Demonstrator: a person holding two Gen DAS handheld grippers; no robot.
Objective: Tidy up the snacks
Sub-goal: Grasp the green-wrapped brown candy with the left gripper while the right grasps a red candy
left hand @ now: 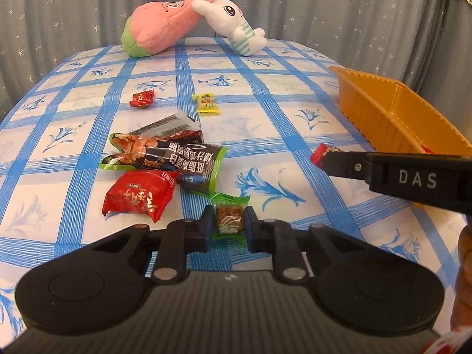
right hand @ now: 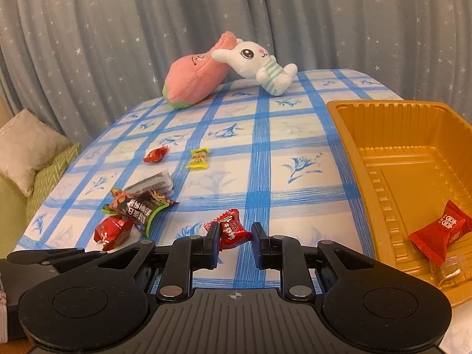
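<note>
A tabletop under a blue-checked floral cloth. Along its far edge lie a pink plush and a white rabbit plush, touching; a gold tray sits at the right edge. Mid-table lie a small red candy and a yellow candy, with a heap of larger snack packets toward the left edge.

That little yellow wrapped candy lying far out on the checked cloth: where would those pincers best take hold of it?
Probably across the plump middle of the small yellow wrapped candy, coming from above with one finger on each long side. It lies flat and alone on the blue-checked tablecloth, and its crimped ends look thin and floppy, so the filled centre should give the firmest hold.
</note>
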